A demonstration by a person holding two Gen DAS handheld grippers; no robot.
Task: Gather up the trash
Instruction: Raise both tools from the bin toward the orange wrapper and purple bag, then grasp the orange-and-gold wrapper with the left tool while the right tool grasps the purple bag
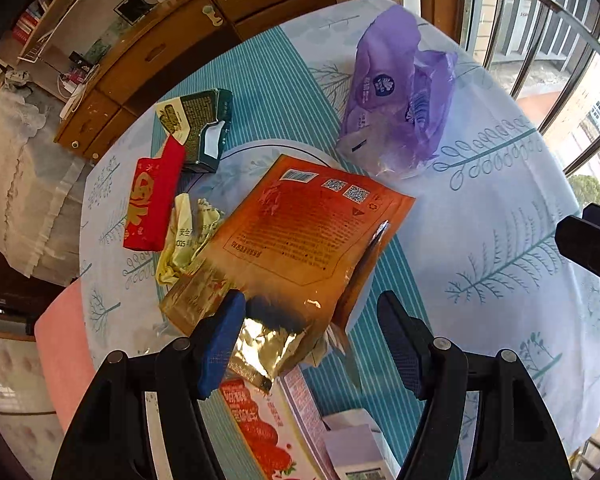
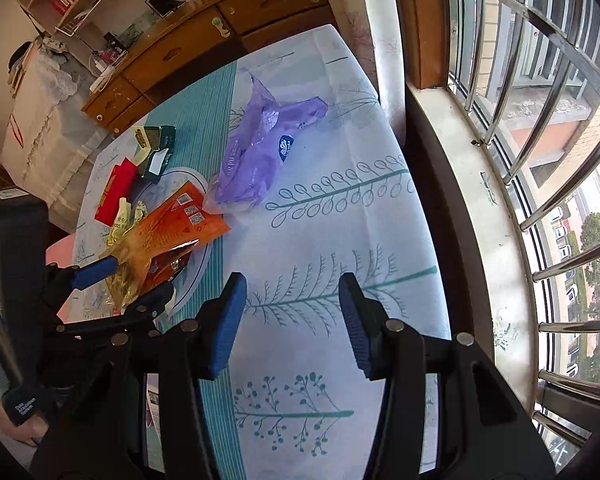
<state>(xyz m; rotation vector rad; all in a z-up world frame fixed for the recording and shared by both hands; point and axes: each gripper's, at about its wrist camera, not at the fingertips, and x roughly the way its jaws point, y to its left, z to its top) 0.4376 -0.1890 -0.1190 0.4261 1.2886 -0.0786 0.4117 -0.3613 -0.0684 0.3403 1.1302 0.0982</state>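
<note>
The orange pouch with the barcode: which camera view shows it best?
The left wrist view: the orange pouch lies large and central, its barcode and printed text facing the camera. In the right wrist view it is small, at the left, seen obliquely.

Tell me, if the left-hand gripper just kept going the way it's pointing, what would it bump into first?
Most likely the orange foil pouch. The left gripper stands open right over its torn gold end, with nothing between. Depth is hard to judge through this lens, so how near it is cannot be told.
</note>
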